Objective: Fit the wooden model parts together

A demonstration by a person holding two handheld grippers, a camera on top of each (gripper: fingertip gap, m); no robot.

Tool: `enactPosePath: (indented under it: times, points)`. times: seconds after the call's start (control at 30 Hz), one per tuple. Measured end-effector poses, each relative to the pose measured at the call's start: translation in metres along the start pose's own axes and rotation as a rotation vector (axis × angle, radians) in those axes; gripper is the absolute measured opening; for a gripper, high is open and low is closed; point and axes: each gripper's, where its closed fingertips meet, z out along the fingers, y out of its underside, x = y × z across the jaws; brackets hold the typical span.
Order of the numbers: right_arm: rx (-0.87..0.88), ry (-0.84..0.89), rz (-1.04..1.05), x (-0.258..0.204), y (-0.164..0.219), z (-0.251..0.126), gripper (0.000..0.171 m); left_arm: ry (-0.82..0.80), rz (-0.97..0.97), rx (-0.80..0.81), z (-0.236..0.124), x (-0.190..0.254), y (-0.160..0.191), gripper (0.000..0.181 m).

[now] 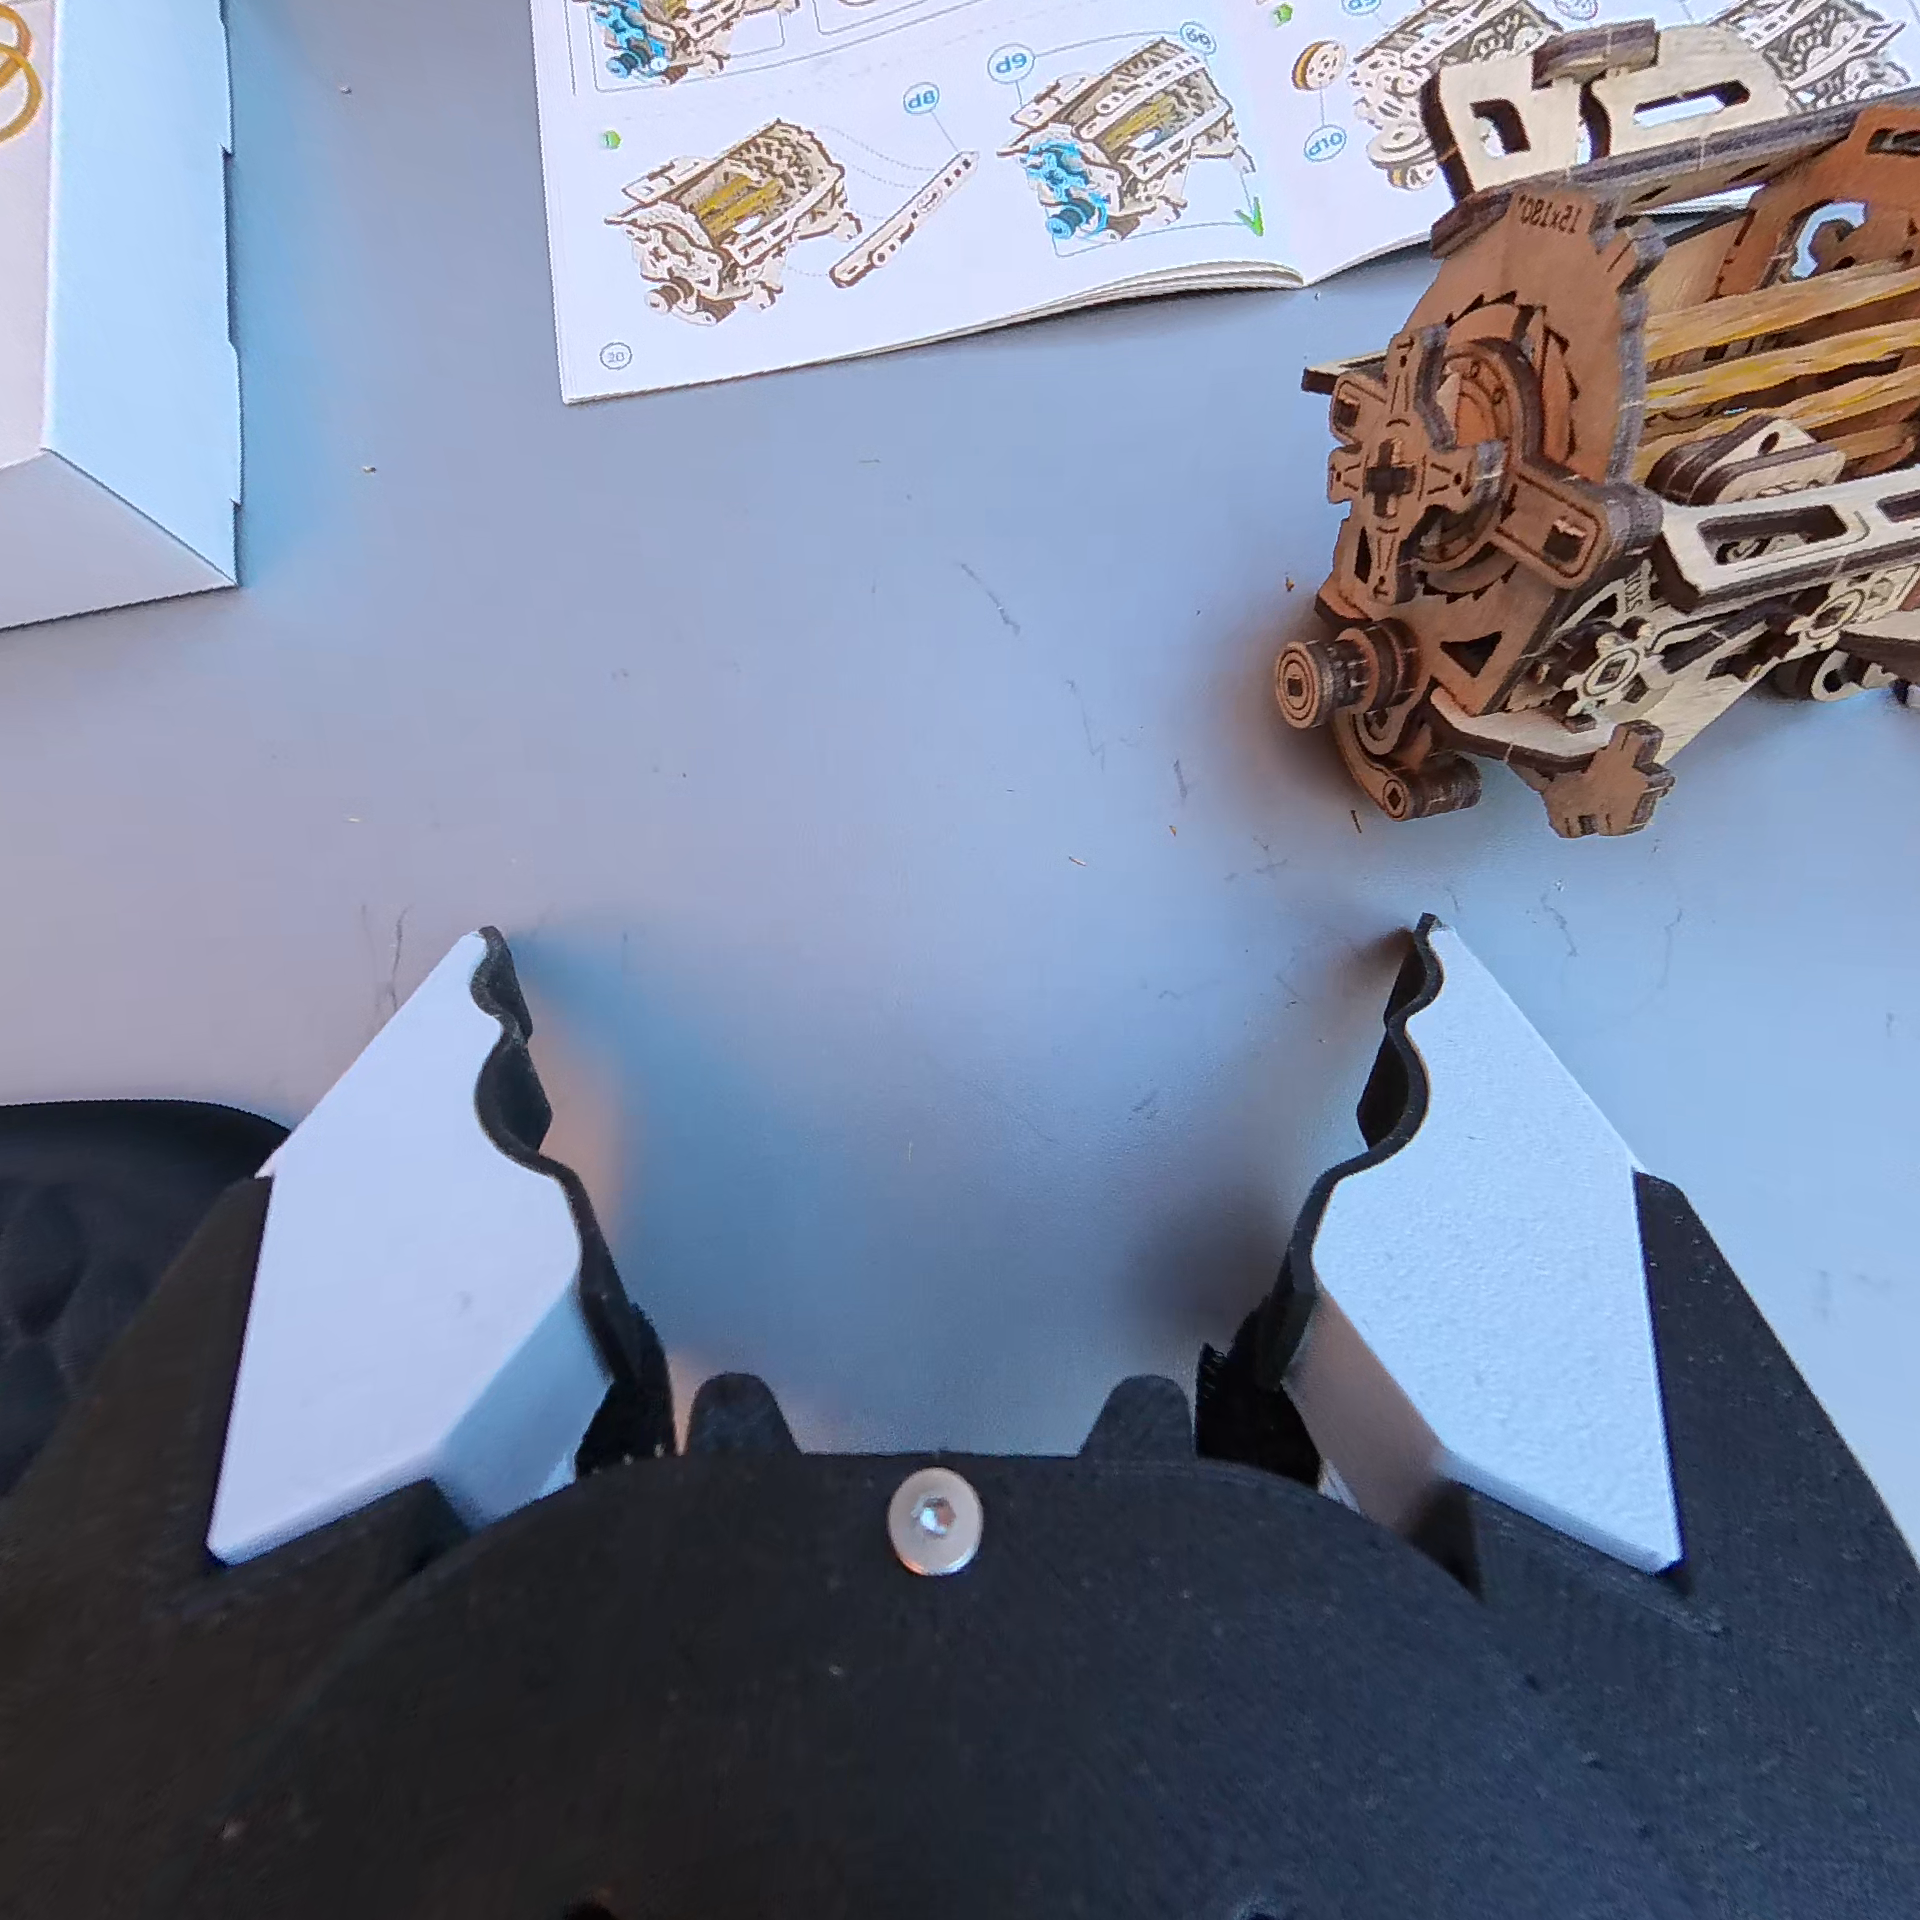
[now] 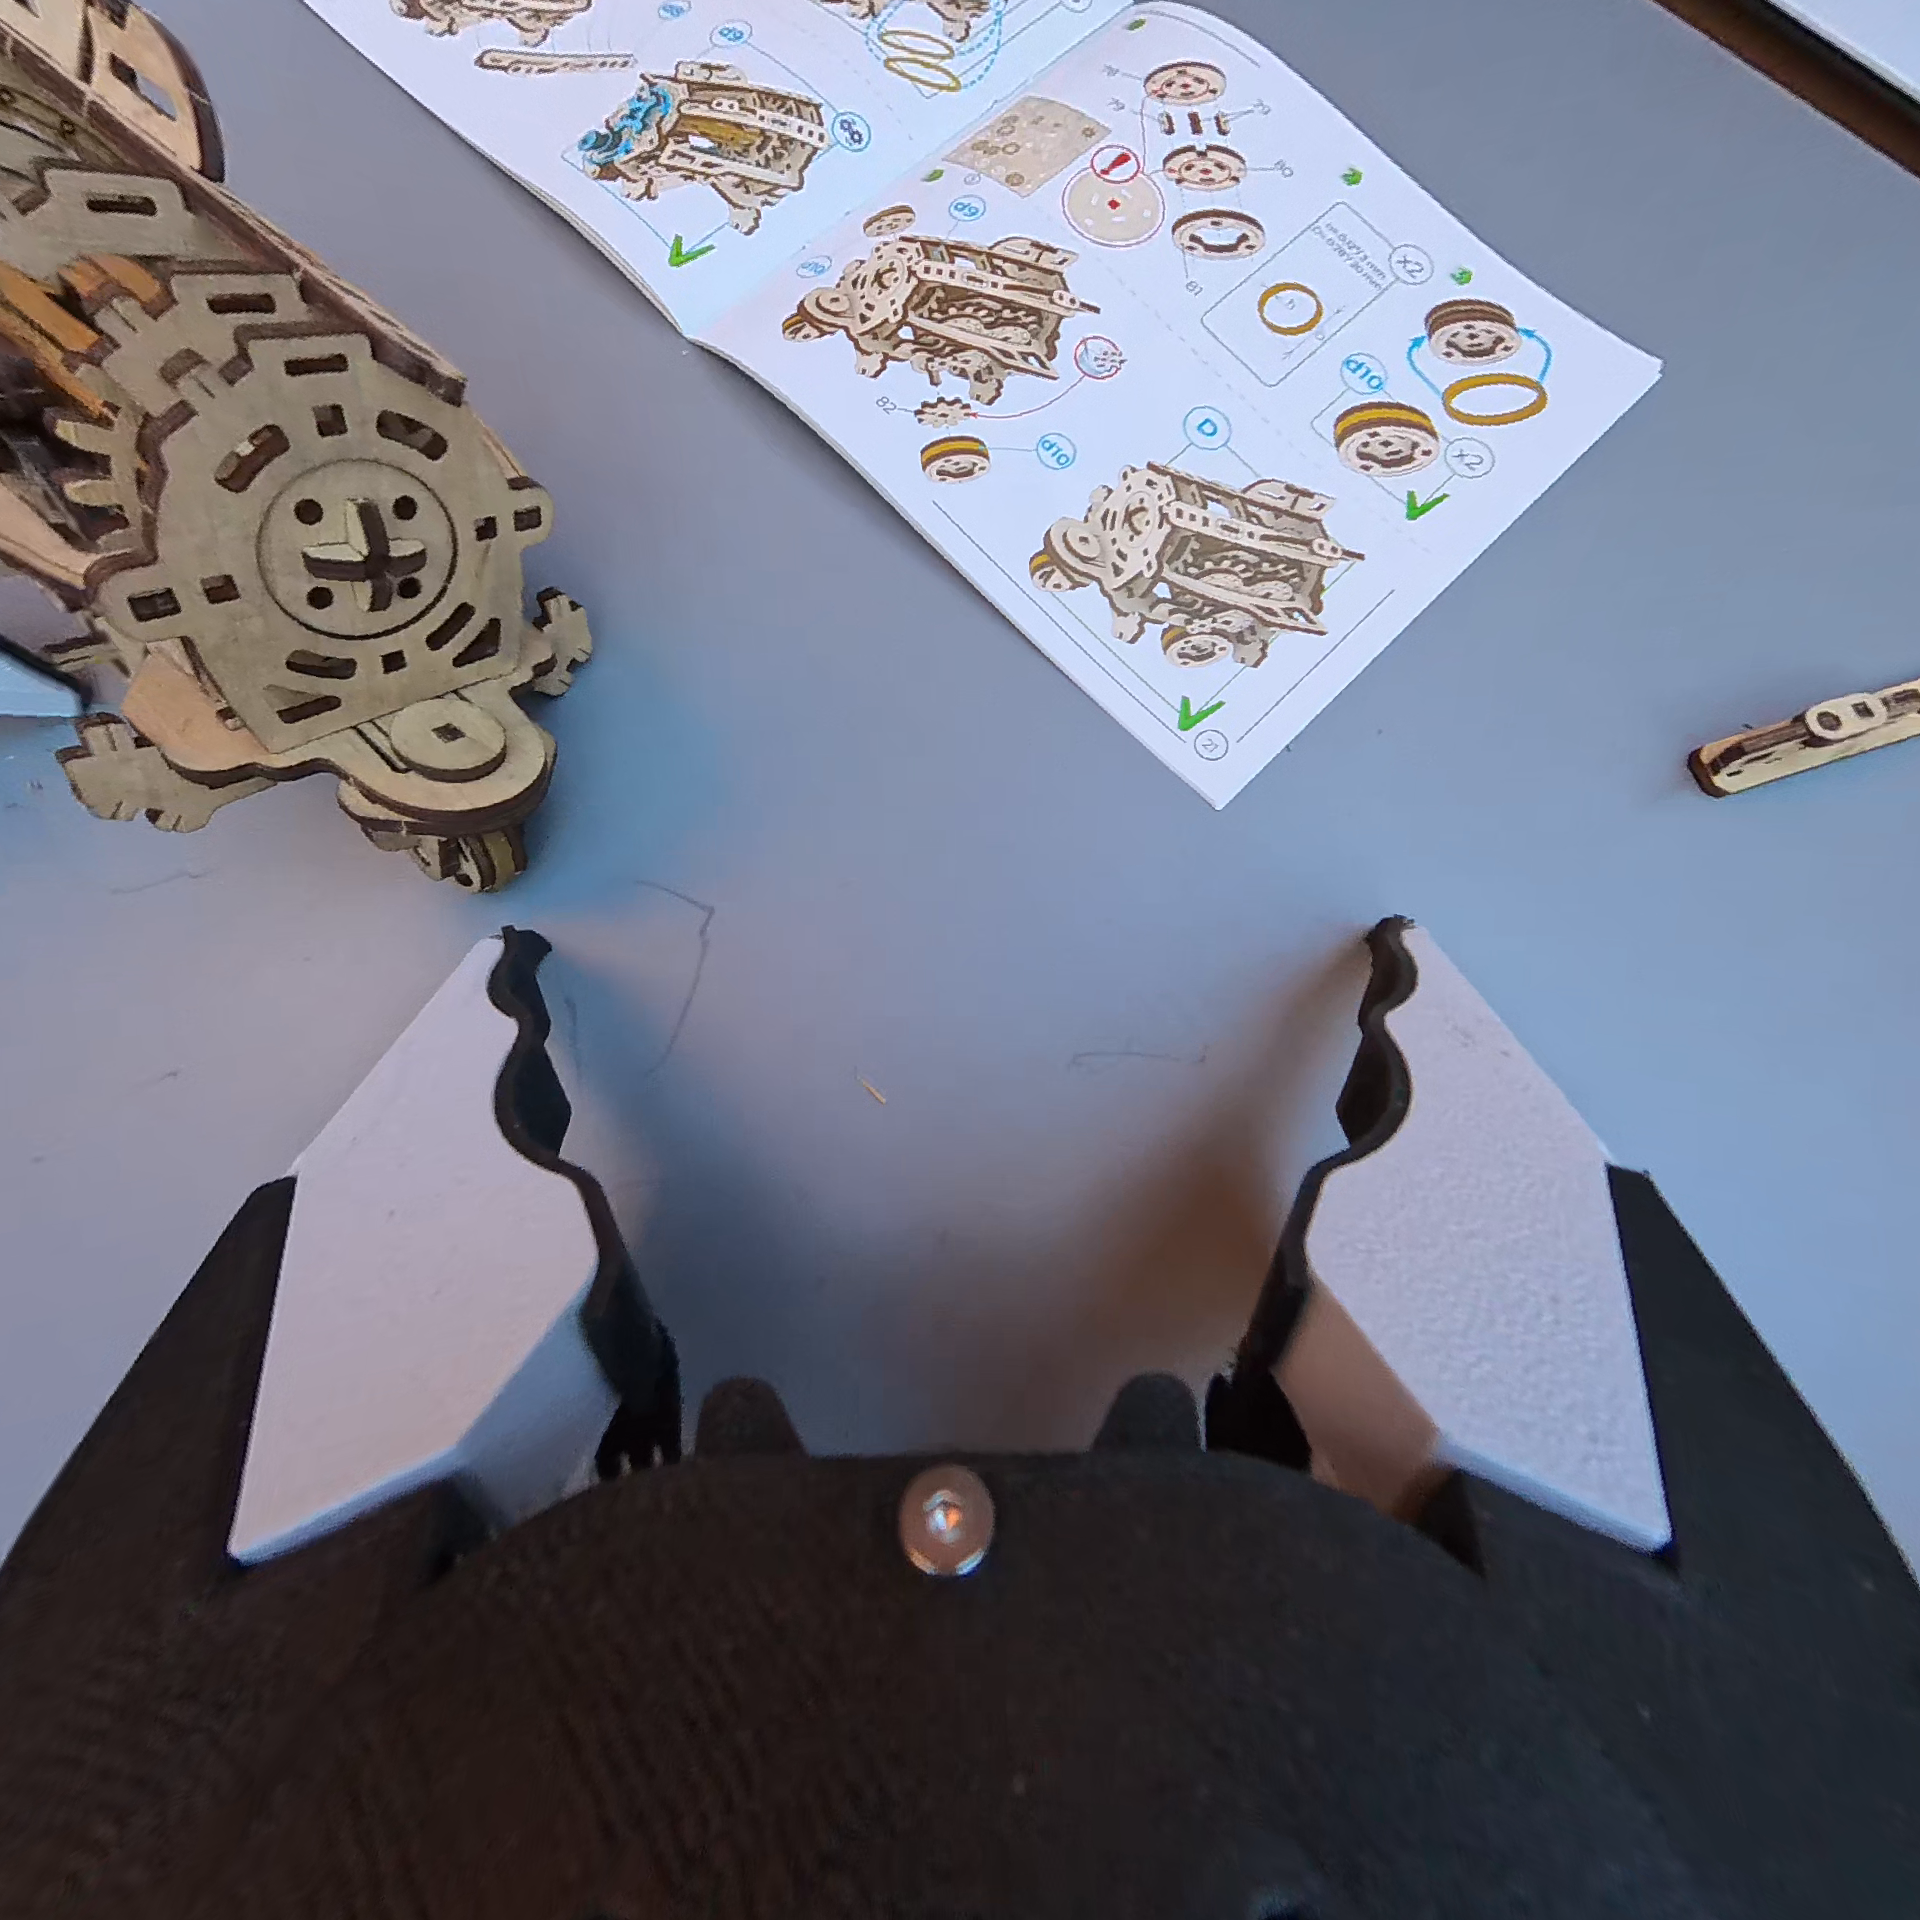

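Note:
A partly built wooden model (image 1: 1621, 499) with gears and yellow rubber bands lies on the grey table at the upper right of the left wrist view. It also shows at the upper left of the right wrist view (image 2: 301, 540). A loose flat wooden bar (image 2: 1808, 732) lies at the right edge of the right wrist view. My left gripper (image 1: 961, 940) is open and empty over bare table, left of and nearer than the model. My right gripper (image 2: 951, 940) is open and empty, right of and nearer than the model, well left of the bar.
An open instruction booklet (image 1: 914, 187) lies beyond the grippers, also in the right wrist view (image 2: 1195, 343). A white box (image 1: 114, 312) with yellow rubber bands stands at the far left. A black pad (image 1: 94, 1247) sits at the lower left. From my right tips it is roughly 8 centimetres to the loose flat wooden bar (image 2: 1808, 732); from my left, 30 centimetres.

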Motion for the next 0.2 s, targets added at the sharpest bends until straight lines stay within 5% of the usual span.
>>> enactPosePath:
  times: [0.03,0.2]
  points:
    - [0.004,0.007,0.013,0.0022,-0.0004,-0.0003,0.150,0.000,0.000,0.000,0.0000,0.0001,0.0000,0.158]
    - [0.002,0.011,0.017,0.0036,-0.0001,-0.0001,0.150,0.001,0.001,-0.001,0.0001,0.0001,0.0001,0.158]
